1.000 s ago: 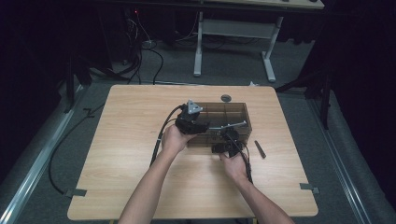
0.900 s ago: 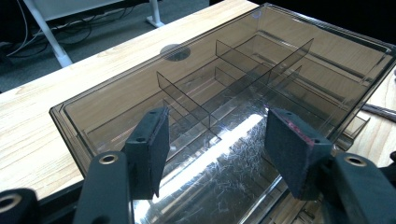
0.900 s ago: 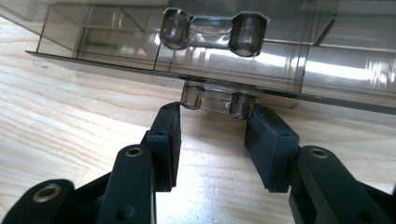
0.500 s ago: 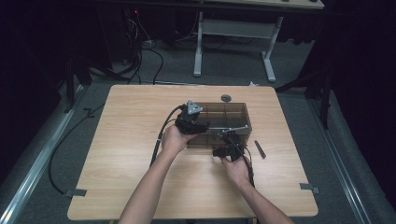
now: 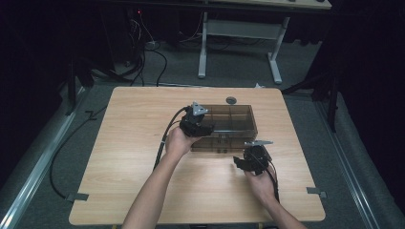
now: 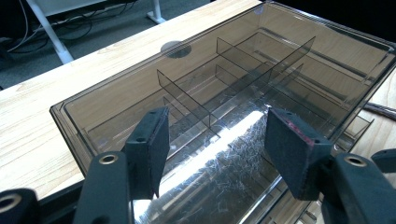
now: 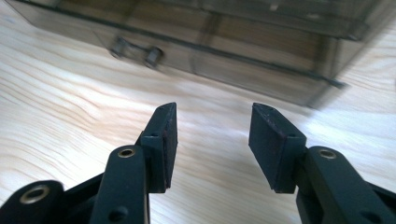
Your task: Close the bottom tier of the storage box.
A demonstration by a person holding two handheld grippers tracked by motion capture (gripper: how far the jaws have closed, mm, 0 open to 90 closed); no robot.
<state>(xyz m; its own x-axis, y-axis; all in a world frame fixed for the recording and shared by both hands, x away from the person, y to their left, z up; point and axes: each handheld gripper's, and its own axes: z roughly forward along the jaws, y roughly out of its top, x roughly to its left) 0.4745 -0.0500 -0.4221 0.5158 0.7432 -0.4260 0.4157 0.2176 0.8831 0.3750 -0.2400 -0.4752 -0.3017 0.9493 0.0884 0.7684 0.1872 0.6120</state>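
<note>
Now the right claw (image 5: 244, 163) has drawn back from the smoky organiser box (image 5: 234, 125); its jaws have just been opening and stand empty over the bare surface (image 5: 133, 119), the box ahead of it. The left claw (image 5: 203, 125), part-open, grips nothing, with the box lid under its pads, likely steadying it.

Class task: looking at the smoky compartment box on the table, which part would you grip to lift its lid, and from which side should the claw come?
Grip the latch on the box's front wall, coming in low from the person's side. It is the one part that sticks out of the smooth wall, and the right claw, open and empty, already faces it. Probably the best hold.
</note>
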